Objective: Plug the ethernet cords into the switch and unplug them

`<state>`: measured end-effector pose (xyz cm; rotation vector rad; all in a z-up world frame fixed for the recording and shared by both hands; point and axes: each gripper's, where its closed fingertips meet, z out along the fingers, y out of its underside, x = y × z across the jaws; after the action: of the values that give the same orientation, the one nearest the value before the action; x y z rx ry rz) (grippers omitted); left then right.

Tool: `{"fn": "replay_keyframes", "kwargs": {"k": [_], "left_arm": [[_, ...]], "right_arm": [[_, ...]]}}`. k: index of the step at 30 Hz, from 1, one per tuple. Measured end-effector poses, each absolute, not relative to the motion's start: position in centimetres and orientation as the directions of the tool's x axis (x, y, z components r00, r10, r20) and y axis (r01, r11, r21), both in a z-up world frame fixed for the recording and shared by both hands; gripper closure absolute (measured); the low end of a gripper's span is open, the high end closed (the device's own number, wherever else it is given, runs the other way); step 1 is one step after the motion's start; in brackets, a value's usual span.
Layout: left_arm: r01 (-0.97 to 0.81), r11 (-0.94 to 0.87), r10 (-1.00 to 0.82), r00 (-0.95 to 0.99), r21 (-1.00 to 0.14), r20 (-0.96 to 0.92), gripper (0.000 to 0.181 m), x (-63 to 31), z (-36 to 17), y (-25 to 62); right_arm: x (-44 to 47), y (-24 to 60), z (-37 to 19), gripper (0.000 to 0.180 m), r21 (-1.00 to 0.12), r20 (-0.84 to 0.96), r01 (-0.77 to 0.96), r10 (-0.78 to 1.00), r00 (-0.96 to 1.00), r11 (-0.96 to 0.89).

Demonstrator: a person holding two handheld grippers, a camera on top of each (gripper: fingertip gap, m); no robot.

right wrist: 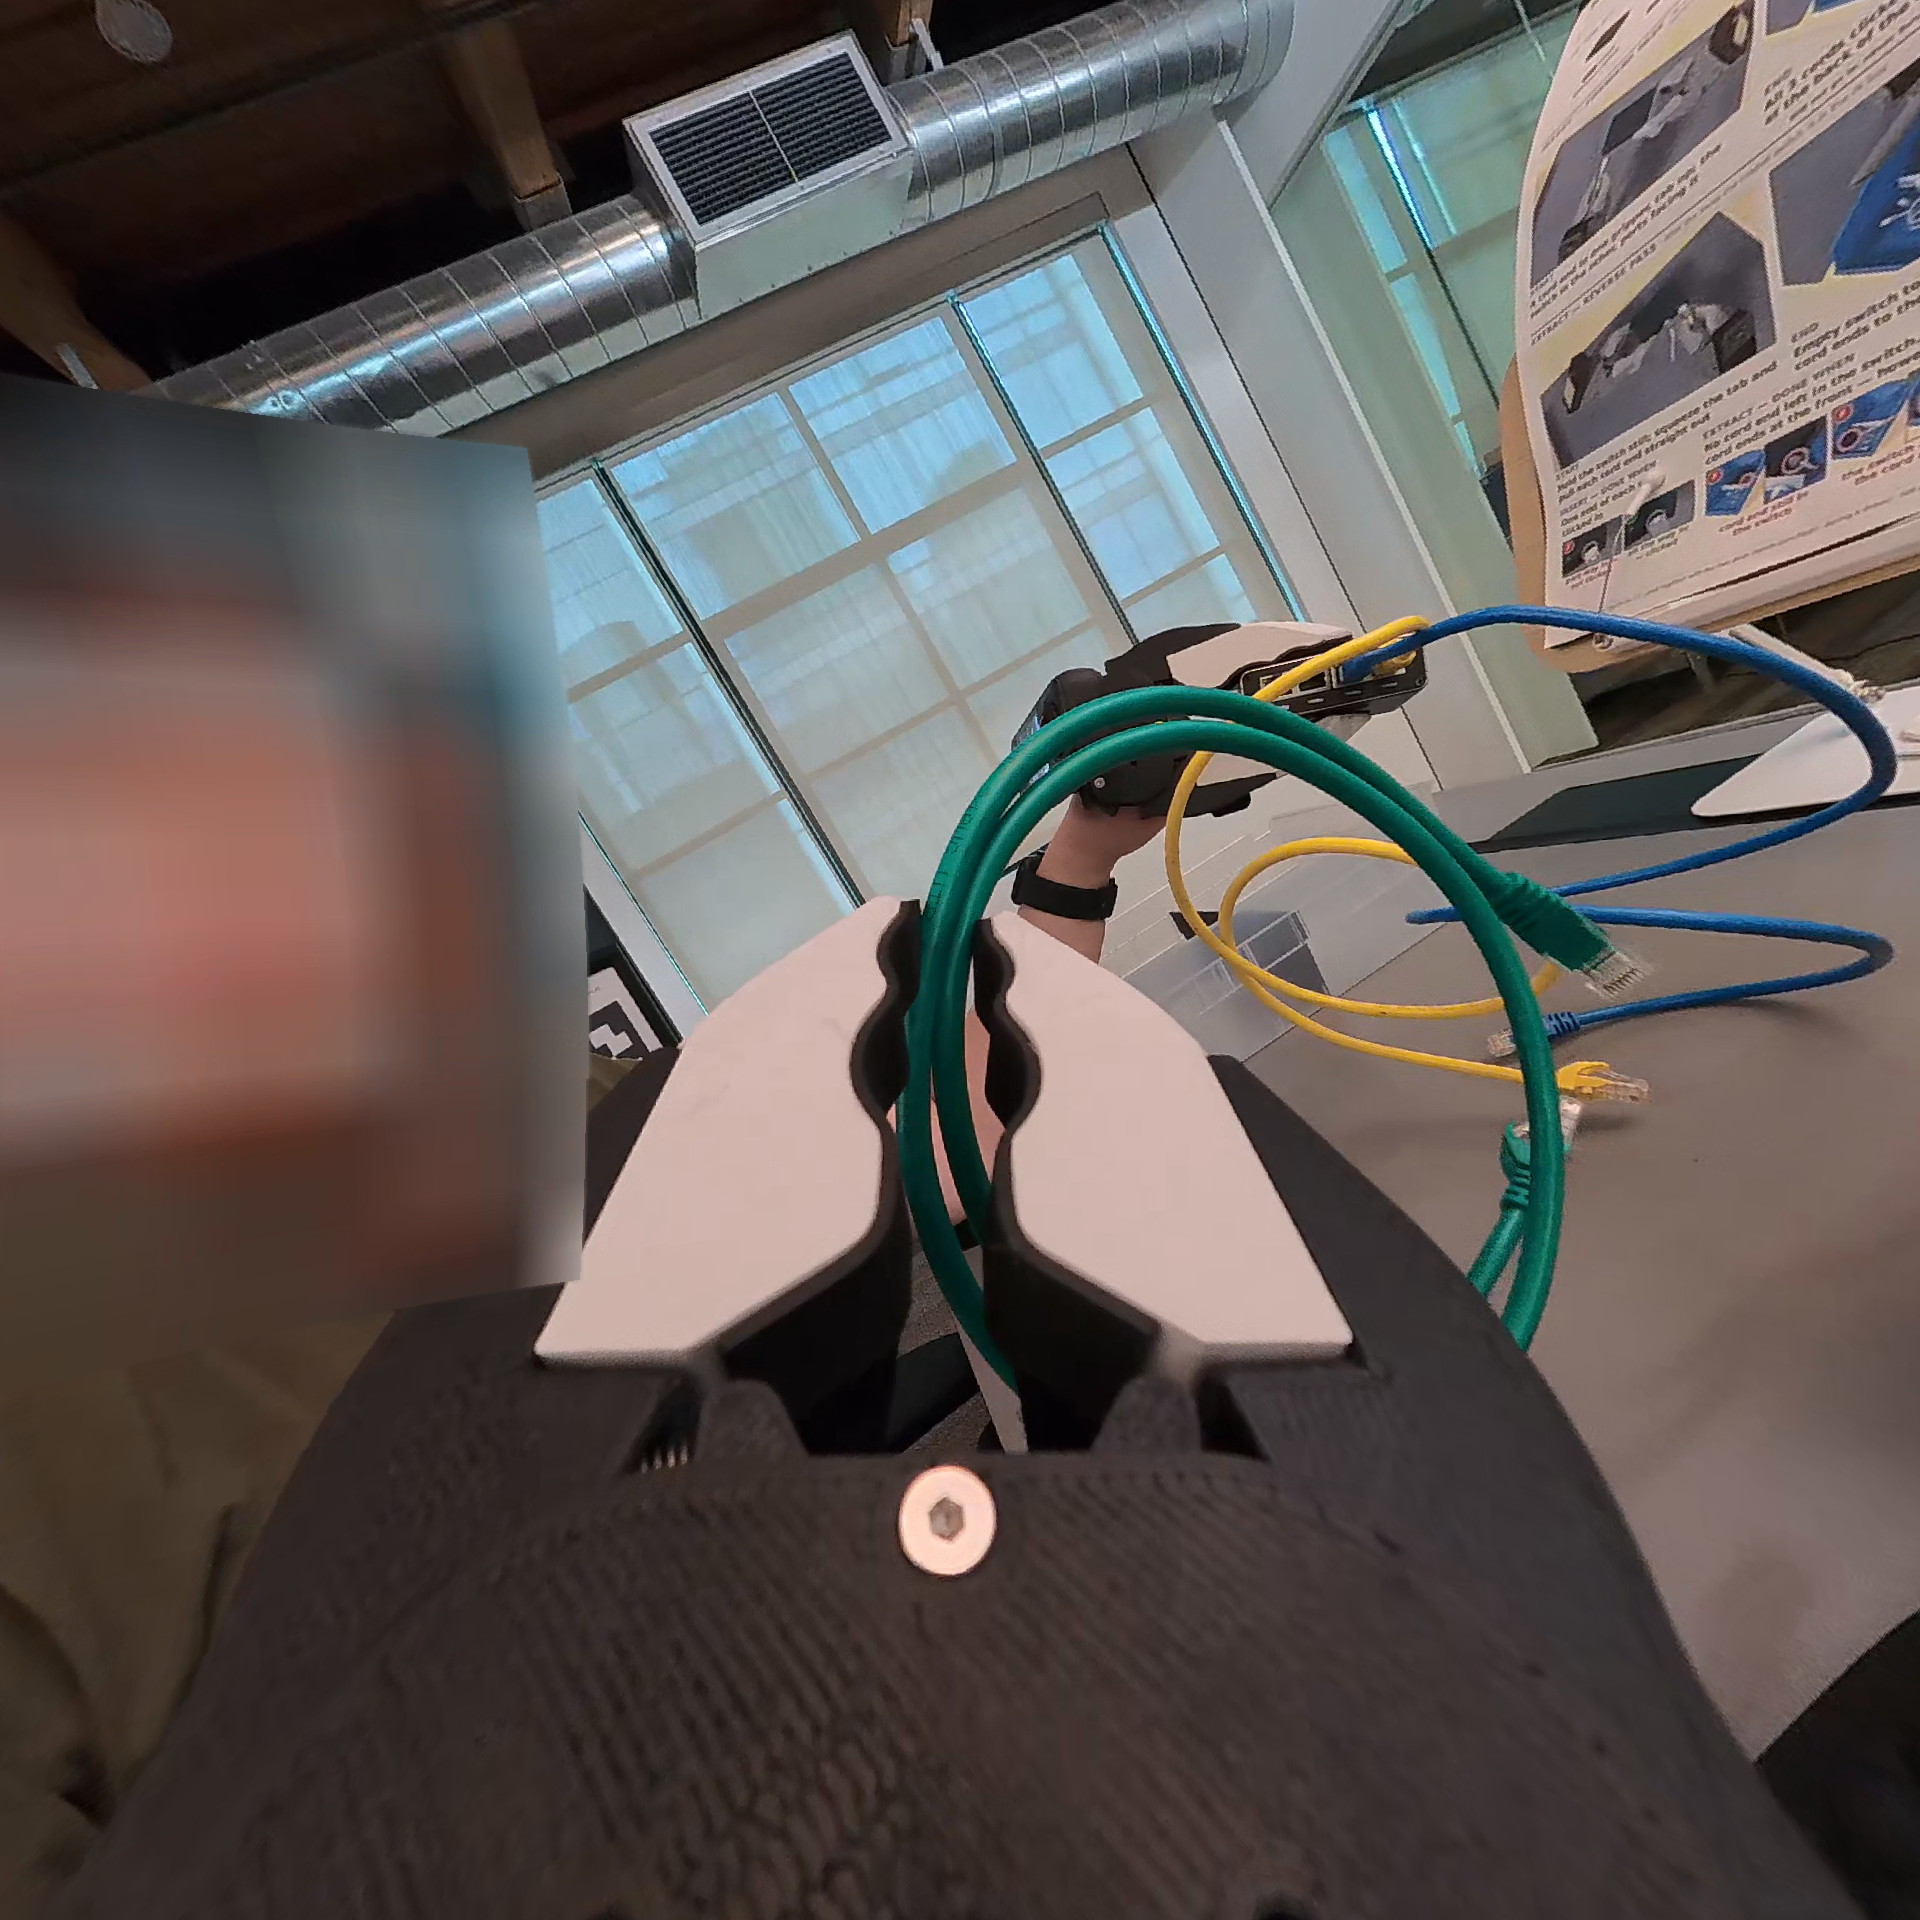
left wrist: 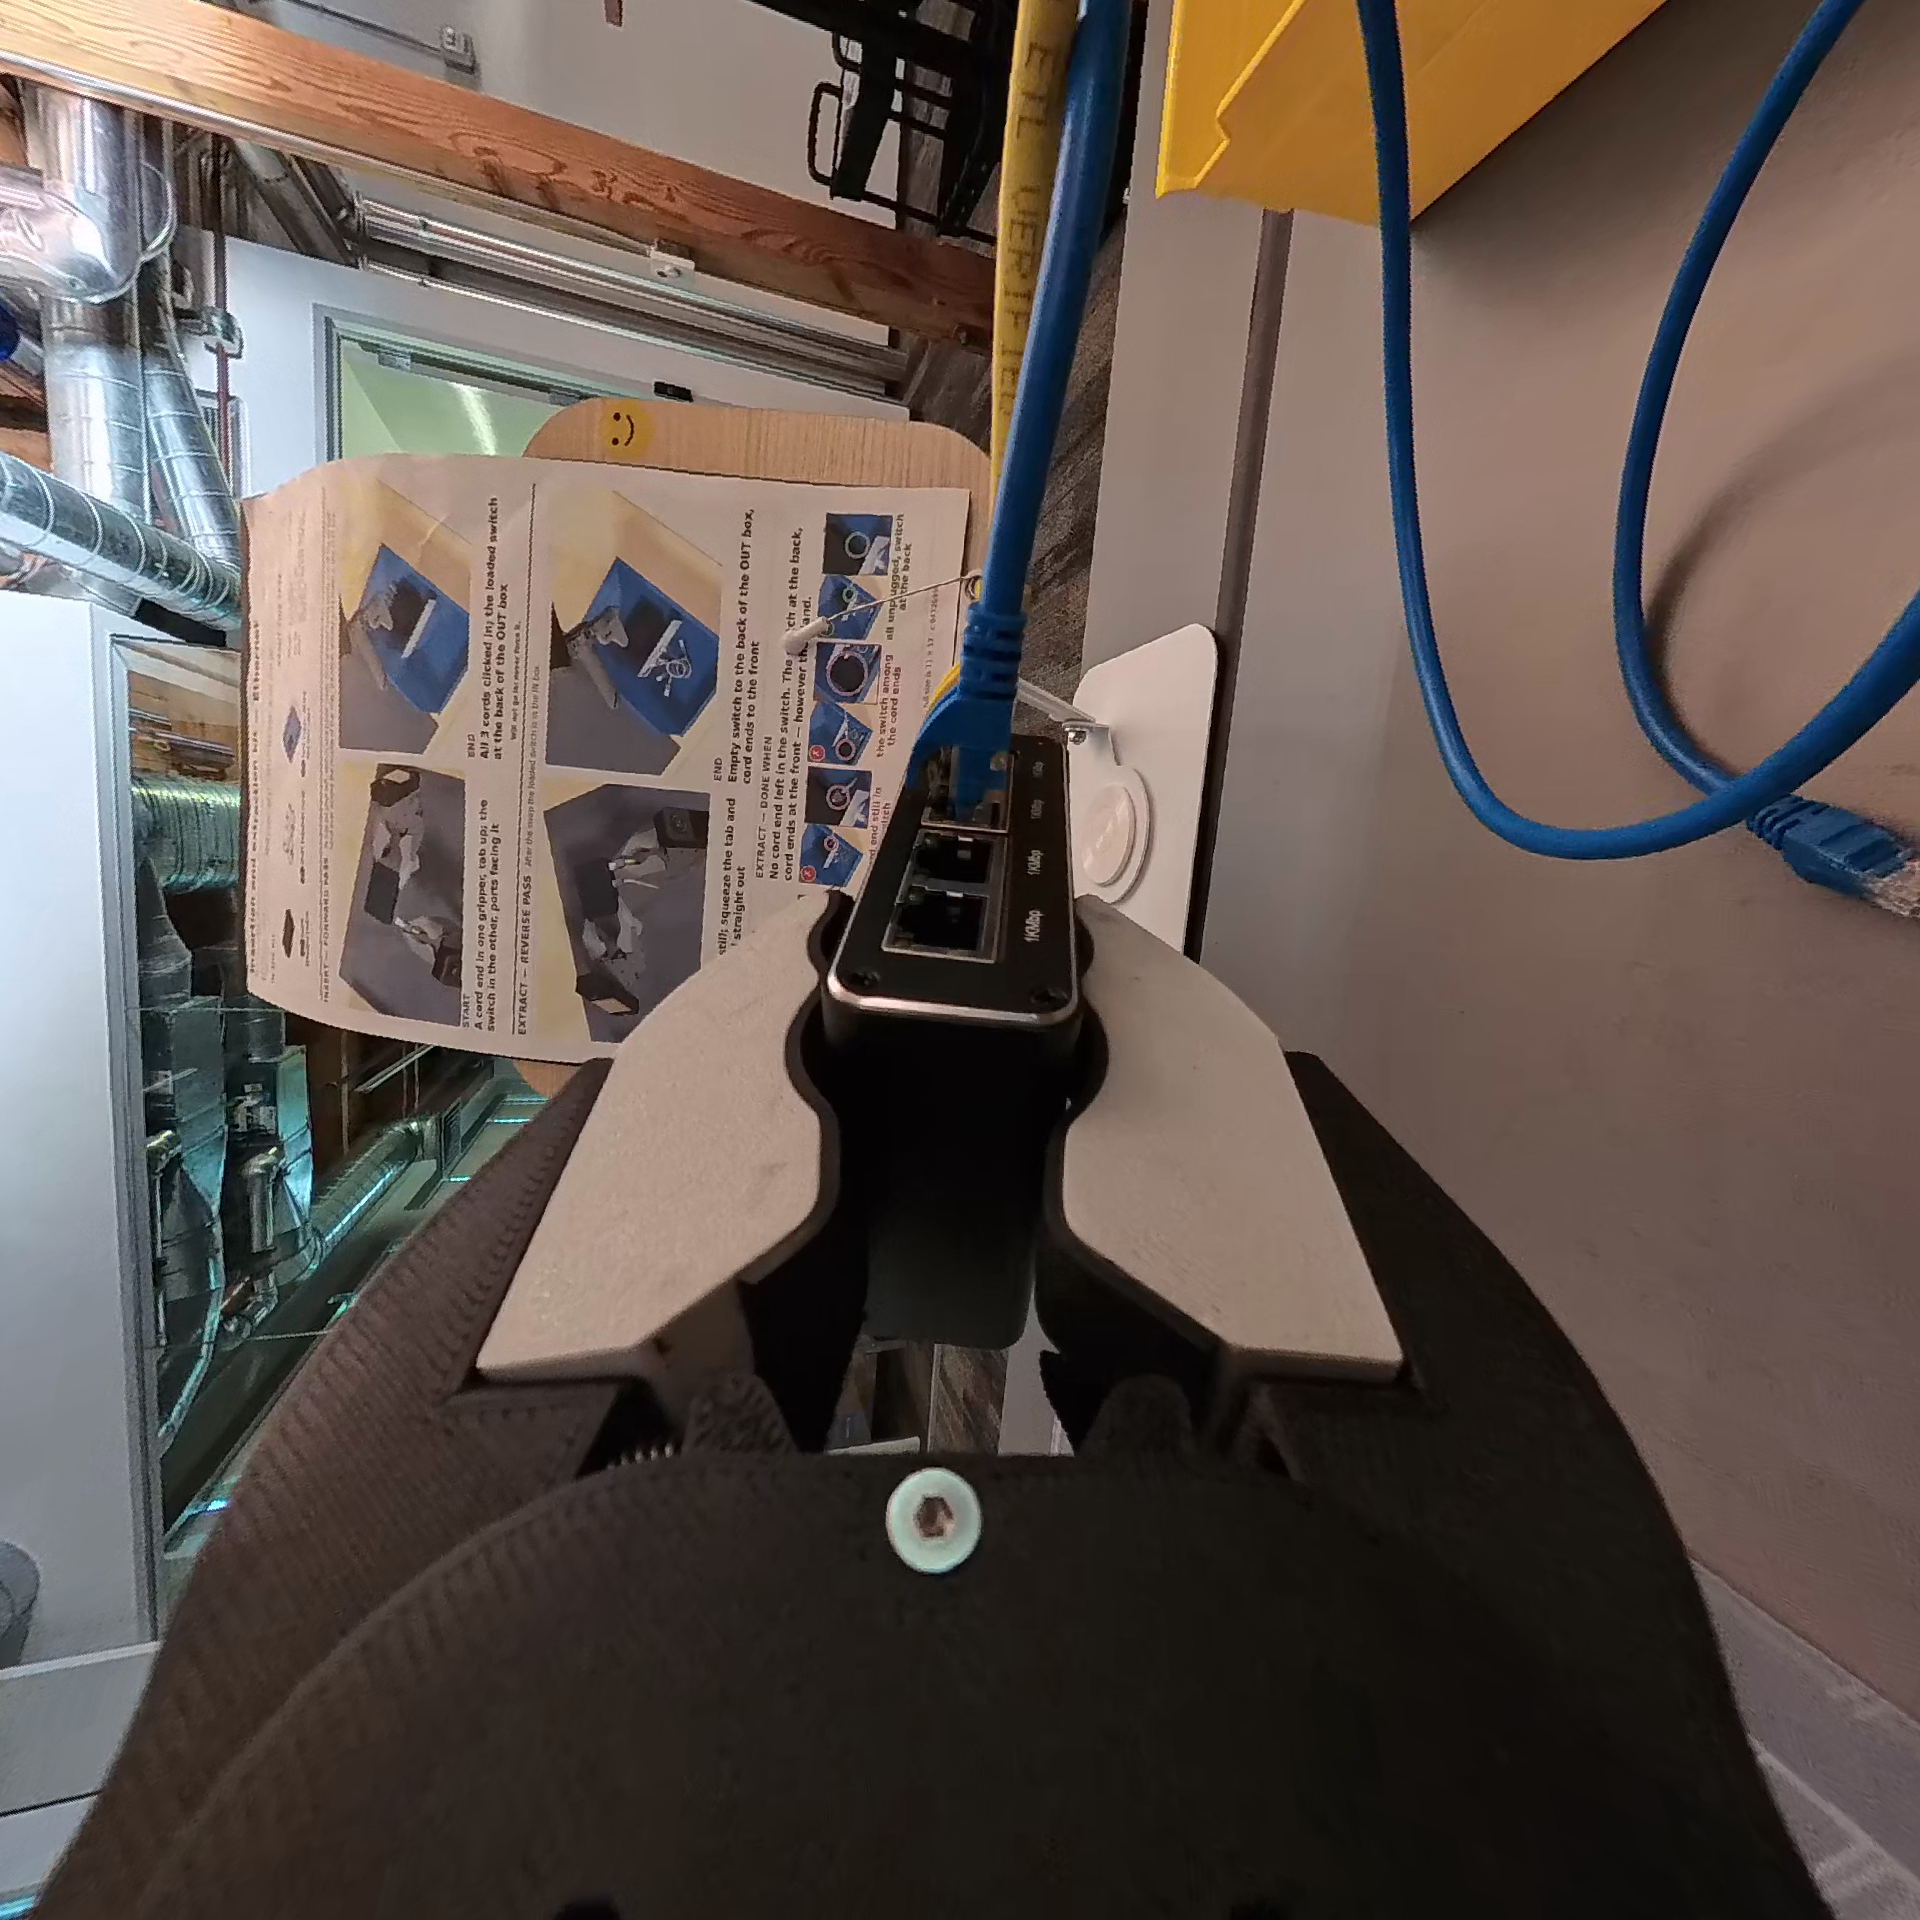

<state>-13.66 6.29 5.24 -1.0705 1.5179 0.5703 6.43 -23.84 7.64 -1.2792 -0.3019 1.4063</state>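
The left tongs (left wrist: pixel 954 940) clench a black network switch (left wrist: pixel 951 1091) by its two long sides and hold it up off the grey bench (left wrist: pixel 1558 935), port face turned away from the camera. The two ports nearest the tongs are empty; in the farther ports sit a blue ethernet cord (left wrist: pixel 992 665) and, just behind it and mostly hidden, a yellow cord (left wrist: pixel 1013 260). In the left wrist view both cords run from the switch to the top edge of the frame. The blue cord's other end, with its clear plug (left wrist: pixel 1844 847), lies on the bench near the right edge of that view. Behind the switch stands a printed instruction sheet (left wrist: pixel 582 748) on a wooden board, and a yellow bin (left wrist: pixel 1299 104) sits at the bench's far side.

In the right wrist view, the right tongs (right wrist: pixel 951 935) are closed around a looped green ethernet cord (right wrist: pixel 1195 727), two strands passing between the fingers (right wrist: pixel 769 1122). Both green plugs hang free to the right of the tongs, one upper (right wrist: pixel 1579 940) and one lower (right wrist: pixel 1522 1153). Farther off, the left tongs hold the switch (right wrist: pixel 1340 686) above the bench, with the yellow and blue cords trailing down onto the bench's surface.
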Motion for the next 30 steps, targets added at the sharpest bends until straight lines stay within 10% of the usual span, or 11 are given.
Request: {"fn": "replay_keyframes", "kwargs": {"k": [30], "left_arm": [[-0.857, 0.473, -0.322, 0.048, -0.204, -0.946, 0.143, -13.4, 5.0, 6.4]], "right_arm": [[7.7, -23.4, 7.1, 0.17, -0.77, -0.515, -0.564, 0.811, 0.276, -0.297]]}}
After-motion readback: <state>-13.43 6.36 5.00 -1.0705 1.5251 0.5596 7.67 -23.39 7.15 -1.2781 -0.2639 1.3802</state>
